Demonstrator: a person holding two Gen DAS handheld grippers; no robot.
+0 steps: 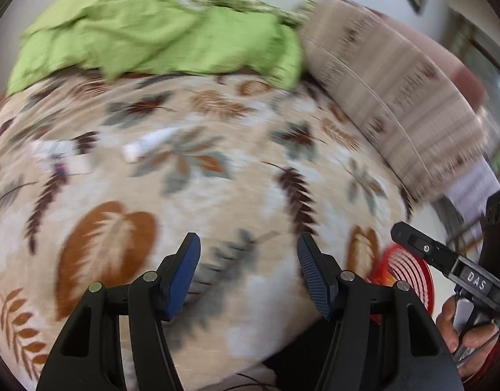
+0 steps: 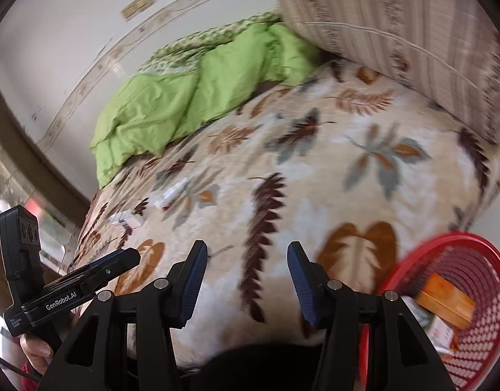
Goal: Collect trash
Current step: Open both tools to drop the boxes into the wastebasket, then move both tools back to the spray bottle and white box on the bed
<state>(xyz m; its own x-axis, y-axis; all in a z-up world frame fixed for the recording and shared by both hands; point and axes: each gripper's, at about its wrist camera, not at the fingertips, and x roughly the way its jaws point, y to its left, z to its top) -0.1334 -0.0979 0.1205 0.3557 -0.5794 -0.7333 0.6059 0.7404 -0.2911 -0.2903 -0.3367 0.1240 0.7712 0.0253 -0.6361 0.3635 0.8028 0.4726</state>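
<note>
Your left gripper (image 1: 249, 277) and right gripper (image 2: 247, 283) hover with jaws released, empty, since the white scraps (image 1: 149, 145) lie far-left on the bed (image 1: 250, 169); the red basket (image 2: 461, 309) waits near-right, ready for drops.

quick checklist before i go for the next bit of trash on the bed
1. Left gripper open, nothing between the fingers: ok.
2. Right gripper open, nothing held: ok.
3. Trash in sight: white tube and a wrapper lie on the leaf-print blanket: ok.
4. Red basket close by the bed edge, with an orange box already in it: ok.
5. View sharp enough to aim: not ok, both views are blurred.
</note>
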